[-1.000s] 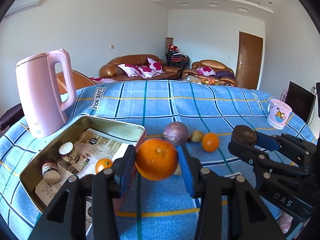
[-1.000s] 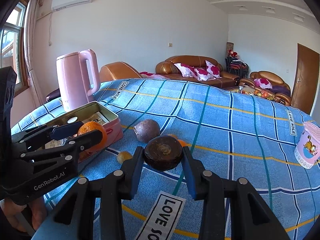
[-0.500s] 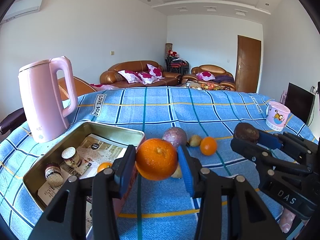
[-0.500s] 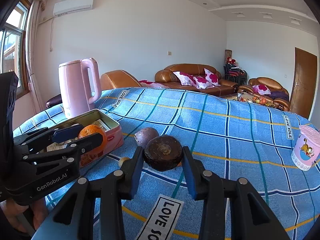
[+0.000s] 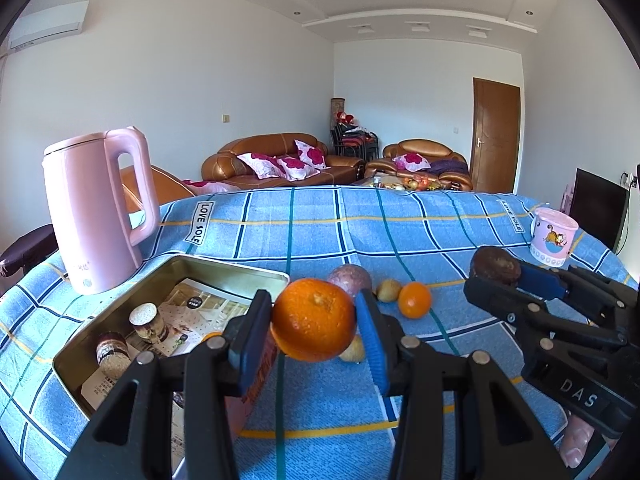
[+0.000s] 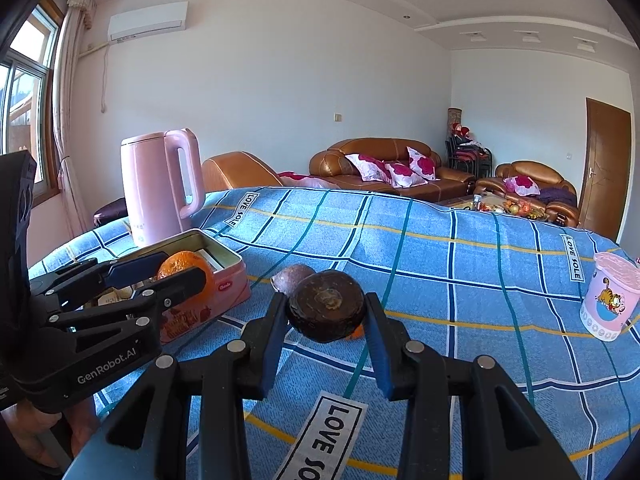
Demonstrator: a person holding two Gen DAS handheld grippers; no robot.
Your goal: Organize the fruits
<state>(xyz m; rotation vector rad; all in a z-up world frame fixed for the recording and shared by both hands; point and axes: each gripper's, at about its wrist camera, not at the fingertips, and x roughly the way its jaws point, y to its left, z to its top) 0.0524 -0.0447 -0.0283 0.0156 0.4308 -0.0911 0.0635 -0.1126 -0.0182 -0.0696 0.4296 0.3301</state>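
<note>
My left gripper (image 5: 314,328) is shut on a large orange (image 5: 313,319) and holds it in the air by the near right corner of an open tin box (image 5: 224,270). My right gripper (image 6: 326,314) is shut on a dark brown round fruit (image 6: 326,305), raised above the blue checked cloth. On the cloth lie a purple passion fruit (image 5: 350,278), a small orange (image 5: 415,299) and a small yellowish fruit (image 5: 389,290). The left gripper also shows in the right wrist view (image 6: 176,270), and the right gripper in the left wrist view (image 5: 496,268).
A pink kettle (image 5: 96,212) stands left of the tin box, which holds small jars (image 5: 148,322) and papers. A pink cartoon cup (image 5: 553,236) stands at the far right of the table. Sofas and a door lie beyond the table.
Both grippers have risen with their fruits still held; the table and box sit lower in both views. The fruits on the cloth have not moved.
</note>
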